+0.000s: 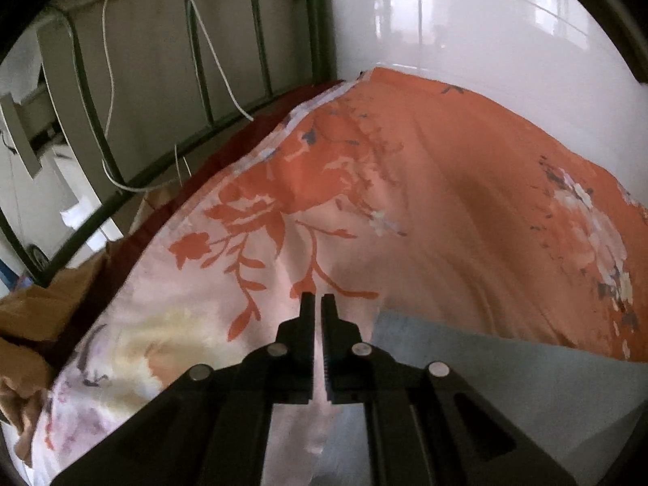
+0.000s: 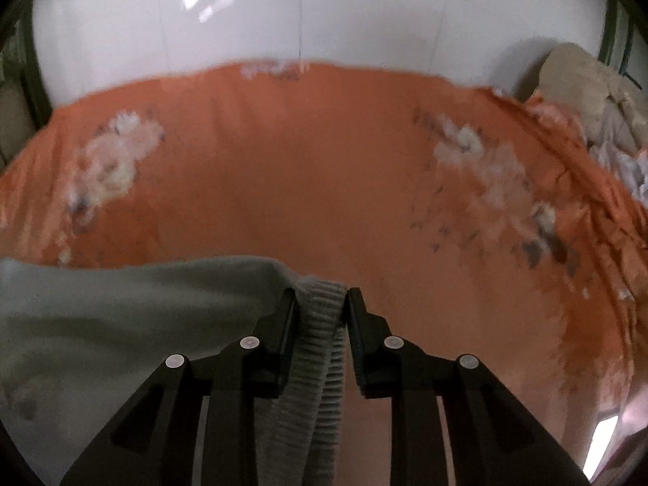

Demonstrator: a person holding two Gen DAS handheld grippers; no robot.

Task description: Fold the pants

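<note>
**Grey pants gripped at the ribbed band, lying on an orange floral bedspread**

The pants (image 2: 121, 316) are pale grey-green and fill the lower left of the right wrist view, their upper edge running in a soft curve across the middle of the frame. A ribbed grey band (image 2: 320, 324) bunches between the black fingers of the right gripper (image 2: 320, 297) at lower centre and hangs down between them toward the bottom edge. The jaws are part closed, pressing on that bunched band from both sides.

In the left wrist view the same grey cloth (image 1: 506, 372) shows as a flat sheet in the lower right, with a straight edge slanting across it. The left gripper (image 1: 318, 299) sits at lower centre with its toothed jaws drawn almost together, only a thin slit between them. Pale cloth shows through the slit lower down, but whether any fabric is pinched there cannot be told.

Under the pants lies a bedspread (image 2: 303, 170), orange with white flower clusters, turning pale pink with orange flowers toward the left of the left wrist view. A dark metal bed frame (image 1: 194, 60) stands in the upper left of that view, with a white cord (image 1: 210, 44) draped over it. A glossy white wall (image 2: 303, 12) fills the top of both views, and brown crumpled paper or cloth (image 1: 40, 303) lies at the left edge.
</note>
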